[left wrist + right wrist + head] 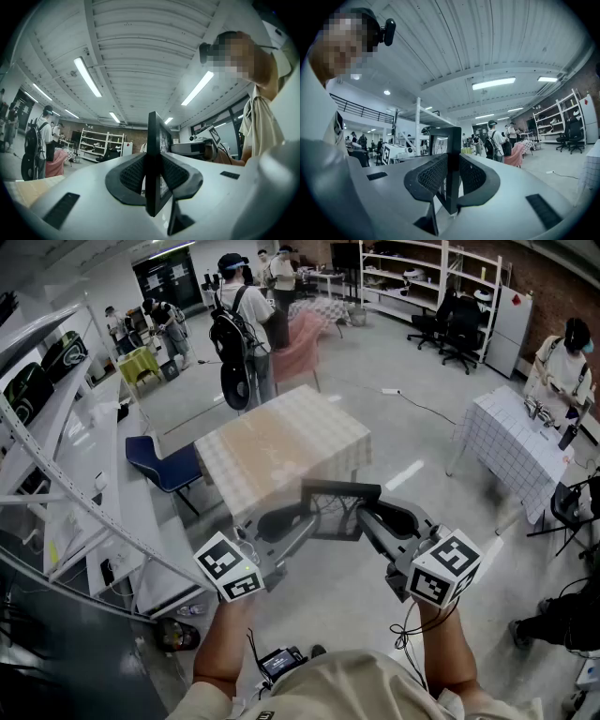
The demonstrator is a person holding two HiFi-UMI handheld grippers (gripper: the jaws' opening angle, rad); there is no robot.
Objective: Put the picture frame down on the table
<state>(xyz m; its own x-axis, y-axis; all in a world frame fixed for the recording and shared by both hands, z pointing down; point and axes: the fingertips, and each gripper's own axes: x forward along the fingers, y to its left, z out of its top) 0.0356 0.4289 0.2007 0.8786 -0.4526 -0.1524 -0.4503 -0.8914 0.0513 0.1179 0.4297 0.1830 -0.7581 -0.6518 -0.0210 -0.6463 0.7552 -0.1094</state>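
Forearms (225,643) reach up from 6 o'clock in the head view, each ending in a marker cube (230,568). Beyond them, the left tool (309,515) and right tool (370,517) meet on the picture frame (340,491) at the centre. Each gripper view shows the jaws part open, their ribbed pads pressed onto one thin edge of the frame (153,154), which stands upright between them. The left tool (153,176) holds one side and the right tool (451,176) holds the opposite side (446,140).

The frame hangs in the air, with the grey floor (375,615) showing below it. The table (281,442), under its checked cloth, lies towards 12 o'clock, its near corner just beyond the frame.

Judging from this, the main risk is a drop. Both grips are narrow pinches on slim edges, so hands drifting apart or twisting unevenly could lever the frame loose. Letting go before it is over the cloth would send it to the floor.
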